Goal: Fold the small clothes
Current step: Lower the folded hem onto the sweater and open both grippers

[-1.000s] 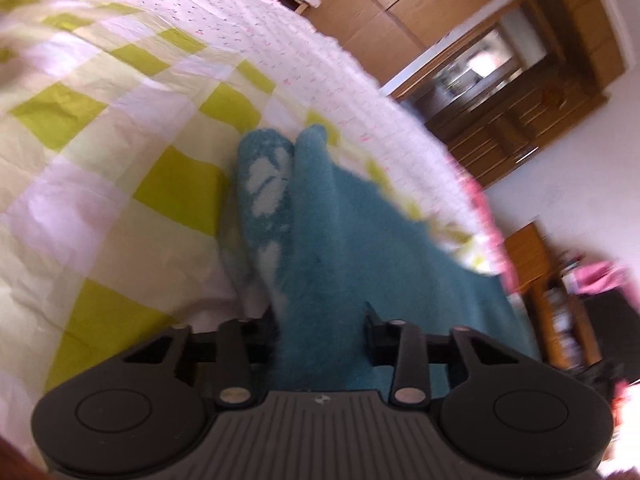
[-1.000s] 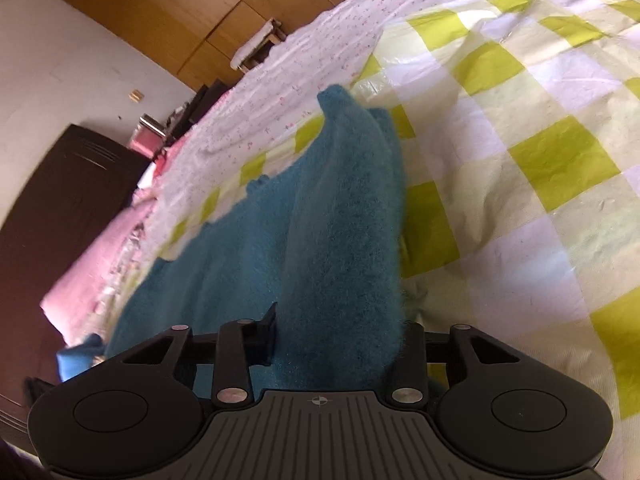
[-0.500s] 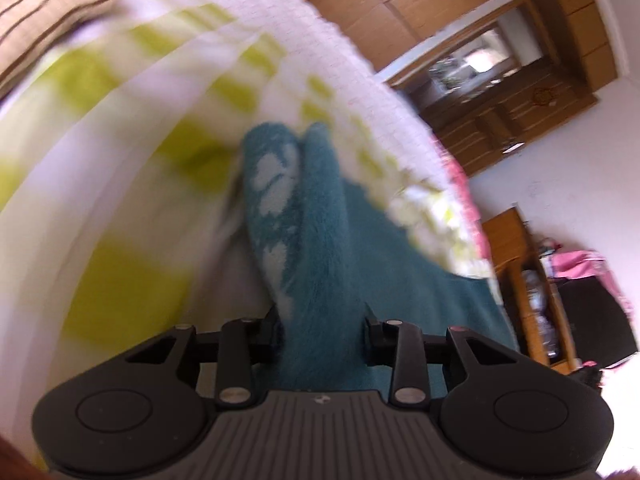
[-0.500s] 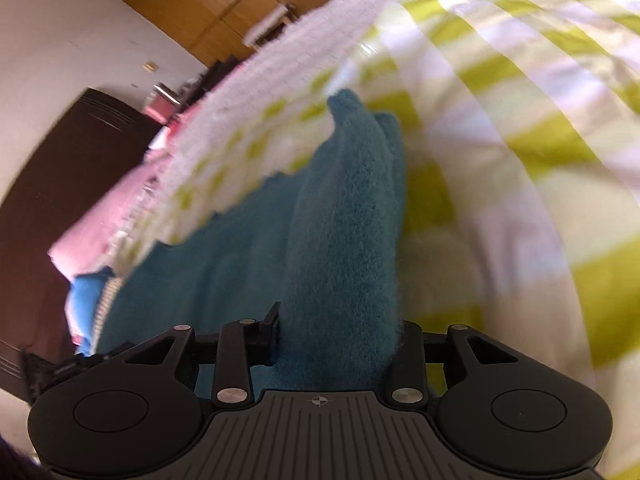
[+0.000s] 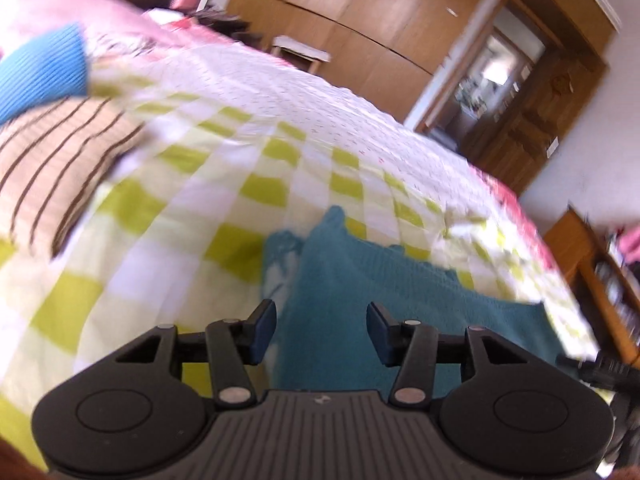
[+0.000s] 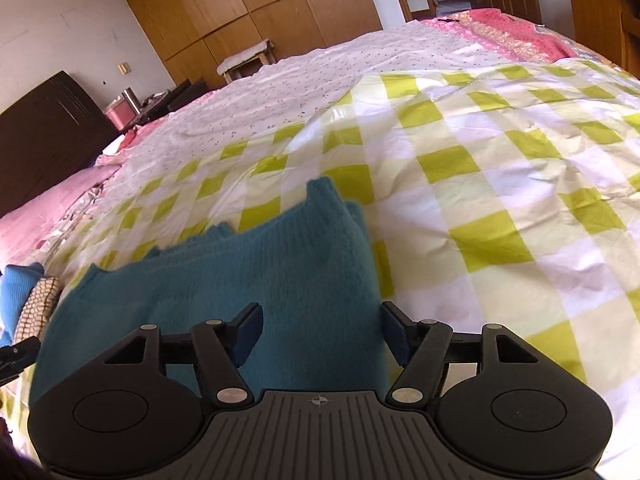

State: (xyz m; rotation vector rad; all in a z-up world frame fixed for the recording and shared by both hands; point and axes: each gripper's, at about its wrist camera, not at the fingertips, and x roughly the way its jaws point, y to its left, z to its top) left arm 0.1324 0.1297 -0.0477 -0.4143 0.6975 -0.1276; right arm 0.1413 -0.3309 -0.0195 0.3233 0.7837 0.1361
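A fuzzy teal garment (image 5: 360, 280) lies folded flat on the green-and-white checked bedspread (image 5: 200, 184). My left gripper (image 5: 322, 332) hovers just above its near left part, jaws opening, pads clear of the cloth. In the right wrist view the same teal garment (image 6: 256, 276) spreads out below my right gripper (image 6: 322, 332), whose jaws are also opening wide; the cloth lies under them and the pads do not press it. The garment's far corner points up toward the checked bedspread (image 6: 480, 152).
A tan brown-striped garment (image 5: 52, 176) and a blue ribbed one (image 5: 40, 76) lie at the left of the bed. Wooden wardrobes (image 5: 360, 20) and a doorway stand behind. A pink cover (image 6: 516, 36) lies at the bed's far end, a dark headboard (image 6: 44, 136) at left.
Both grippers let go of the teal garment and their jaws spread. The cloth, held bunched and raised before, now lies flat on the bed. Both hands pulled back and rose.
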